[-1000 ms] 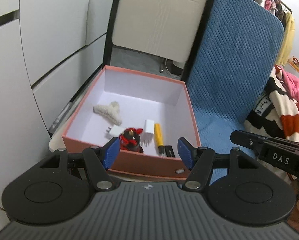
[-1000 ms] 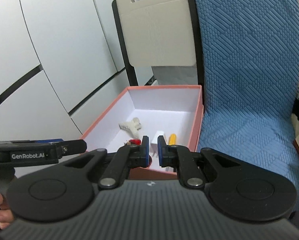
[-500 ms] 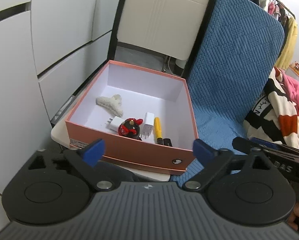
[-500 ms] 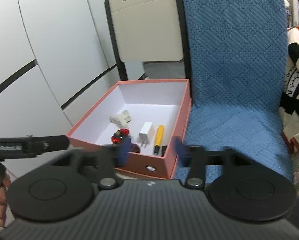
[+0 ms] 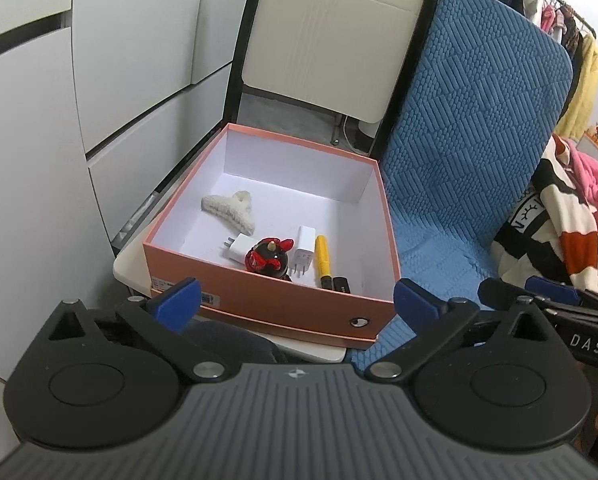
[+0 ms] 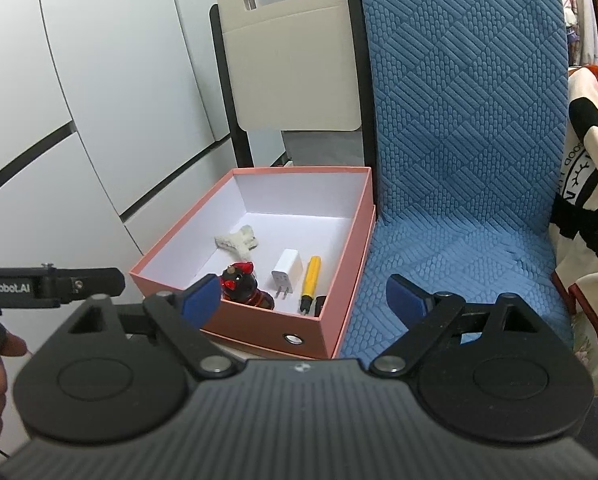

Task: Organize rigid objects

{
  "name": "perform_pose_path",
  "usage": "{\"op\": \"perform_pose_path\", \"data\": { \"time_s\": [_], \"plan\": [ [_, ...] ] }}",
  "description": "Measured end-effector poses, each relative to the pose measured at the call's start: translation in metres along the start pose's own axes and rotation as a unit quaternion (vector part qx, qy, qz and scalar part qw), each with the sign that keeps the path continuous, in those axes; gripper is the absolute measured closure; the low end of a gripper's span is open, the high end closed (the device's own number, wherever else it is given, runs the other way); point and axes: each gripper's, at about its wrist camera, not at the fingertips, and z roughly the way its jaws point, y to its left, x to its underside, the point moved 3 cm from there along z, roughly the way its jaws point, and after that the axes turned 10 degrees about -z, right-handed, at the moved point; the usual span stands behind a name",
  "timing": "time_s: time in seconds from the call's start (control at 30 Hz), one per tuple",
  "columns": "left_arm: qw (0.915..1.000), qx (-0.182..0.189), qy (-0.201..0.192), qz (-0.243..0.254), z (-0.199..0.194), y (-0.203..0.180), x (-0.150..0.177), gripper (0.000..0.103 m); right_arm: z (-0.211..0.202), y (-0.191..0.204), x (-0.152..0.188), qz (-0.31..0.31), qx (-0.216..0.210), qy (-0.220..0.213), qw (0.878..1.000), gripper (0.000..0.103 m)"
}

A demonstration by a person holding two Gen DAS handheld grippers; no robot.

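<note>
While jaws part, both empty claws (image 5: 295, 300) (image 6: 305, 298) angled down toward box (image 5: 259, 304).

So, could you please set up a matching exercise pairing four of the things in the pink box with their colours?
Things:
1. hair claw clip
2. screwdriver
3. figurine
4. upright charger plug

Colours:
A. yellow with a black tip
B. smooth white
C. fuzzy cream
D. red and black

All four lie inside the pink box.

Pairs: 1-C, 2-A, 3-D, 4-B
</note>
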Motion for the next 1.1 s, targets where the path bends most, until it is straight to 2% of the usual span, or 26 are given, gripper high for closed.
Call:
{"op": "perform_pose_path", "data": {
  "time_s": [0.33, 1.1],
  "plan": [
    [1.0000, -0.002, 0.001, -0.006, -0.0036, 0.0018, 0.0018, 0.000, -0.0008, 0.0054, -0.0001, -0.009, -0.007, 0.002, 1.000, 0.012],
    [1.0000, -0.002, -0.009, -0.002, -0.0076, -0.0011, 0.0020, 0.000, -0.0035, 0.0029, 0.0012, -0.014, 0.008, 0.003, 1.000, 0.012]
  ]
}}
